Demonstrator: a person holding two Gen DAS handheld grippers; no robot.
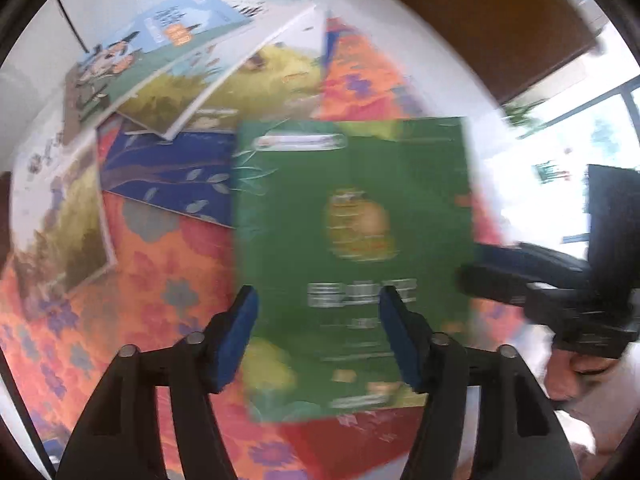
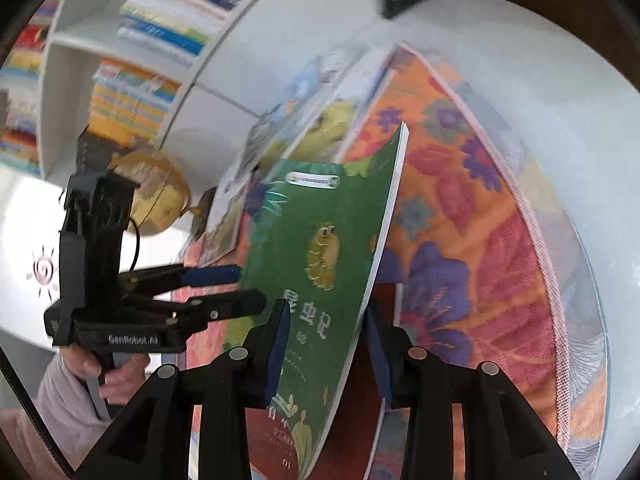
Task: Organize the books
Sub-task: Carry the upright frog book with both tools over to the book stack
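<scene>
The green book (image 2: 320,264) stands tilted up off the floral cloth (image 2: 472,240), blocking the middle, overlapping picture books (image 1: 172,92) crowd the far left, while bare cloth lies open to the right.

Books are sitting on a bright orange floral tablecloth (image 1: 168,256) over a white round table (image 2: 560,92), with a messy overlapping pile of picture books (image 1: 168,92) fanned across its far side.

green book (image 1: 352,248) motion-blurred (title unreadable), its lower corner cut off in right wrist view
</scene>
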